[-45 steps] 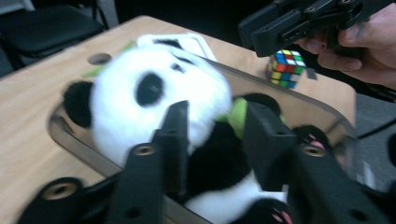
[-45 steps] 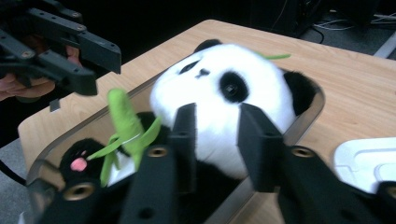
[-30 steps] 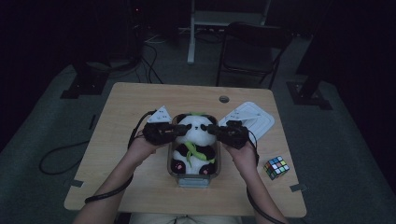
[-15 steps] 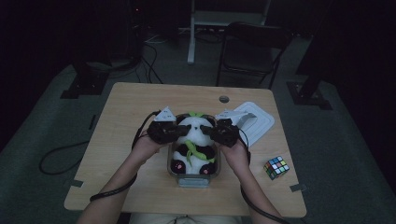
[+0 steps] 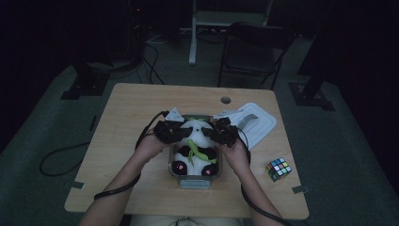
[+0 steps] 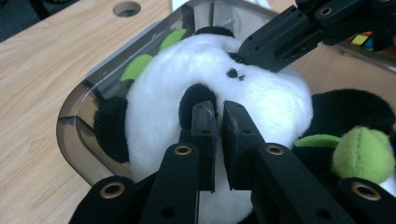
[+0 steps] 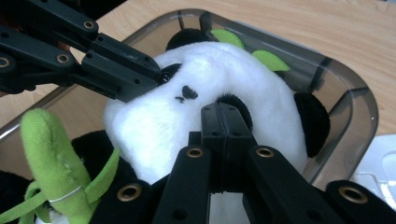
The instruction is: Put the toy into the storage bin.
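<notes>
Right gripper view: panda [image 7: 205, 88] nose; high view: cube [image 5: 278, 169].

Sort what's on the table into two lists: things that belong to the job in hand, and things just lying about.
In the job:
- plush panda, lying in the container
- clear container
- left gripper, fingers nearly shut, tips against the panda's head
- right gripper, fingers shut, tips against the head

Lying about:
- white lid, beside the container
- puzzle cube, near the table's right edge
</notes>
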Demonstrator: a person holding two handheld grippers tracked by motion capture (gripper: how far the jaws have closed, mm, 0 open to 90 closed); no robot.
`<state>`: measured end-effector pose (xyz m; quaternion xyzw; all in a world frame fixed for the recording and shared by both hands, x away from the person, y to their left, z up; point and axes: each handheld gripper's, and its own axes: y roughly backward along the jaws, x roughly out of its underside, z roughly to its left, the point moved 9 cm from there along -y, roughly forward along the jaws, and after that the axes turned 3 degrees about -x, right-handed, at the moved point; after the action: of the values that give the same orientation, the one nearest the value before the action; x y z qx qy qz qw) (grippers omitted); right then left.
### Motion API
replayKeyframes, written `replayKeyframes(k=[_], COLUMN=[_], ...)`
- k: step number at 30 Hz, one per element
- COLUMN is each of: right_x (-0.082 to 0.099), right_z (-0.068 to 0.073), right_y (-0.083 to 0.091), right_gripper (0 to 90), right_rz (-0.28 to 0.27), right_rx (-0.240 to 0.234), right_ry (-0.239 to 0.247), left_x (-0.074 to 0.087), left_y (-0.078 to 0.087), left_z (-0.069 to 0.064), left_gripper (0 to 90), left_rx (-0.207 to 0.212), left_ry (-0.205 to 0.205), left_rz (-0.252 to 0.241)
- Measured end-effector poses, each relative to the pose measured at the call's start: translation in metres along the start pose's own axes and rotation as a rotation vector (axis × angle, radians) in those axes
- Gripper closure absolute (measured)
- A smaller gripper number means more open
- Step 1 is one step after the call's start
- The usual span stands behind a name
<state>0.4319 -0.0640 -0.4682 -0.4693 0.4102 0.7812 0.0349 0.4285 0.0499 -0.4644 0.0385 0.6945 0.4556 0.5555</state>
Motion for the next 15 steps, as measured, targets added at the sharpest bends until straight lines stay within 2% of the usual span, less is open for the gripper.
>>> replayKeyframes(k=[2, 5, 7, 9, 15], right_x=[0.0013, 0.0028, 0.0024, 0.0022, 0.0025], right_z=[-0.001, -0.0015, -0.0017, -0.0019, -0.0022], right_y=[-0.0029, -0.0079, -0.0084, -0.0084, -0.0058], right_gripper=[90.0, 90.0, 90.0, 90.0, 90.0], right_rz=[0.018, 0.059, 0.072, 0.073, 0.049], right_rx=[0.002, 0.037, 0.049, 0.04, 0.018], right_ry=[0.004, 0.02, 0.021, 0.01, -0.002], left_x=[0.0011, 0.0032, 0.0034, 0.0039, 0.0041], left_y=[-0.0017, -0.0056, -0.0057, -0.0055, 0.0002], left_z=[0.0007, 0.0016, 0.0027, 0.0032, 0.0031], left_gripper=[86.6, 87.4, 87.4, 87.3, 86.2], left_rx=[-0.01, -0.019, -0.007, -0.001, 0.009], left_ry=[-0.017, -0.029, -0.013, -0.007, 0.031], left_rz=[0.025, 0.057, 0.05, 0.043, 0.0])
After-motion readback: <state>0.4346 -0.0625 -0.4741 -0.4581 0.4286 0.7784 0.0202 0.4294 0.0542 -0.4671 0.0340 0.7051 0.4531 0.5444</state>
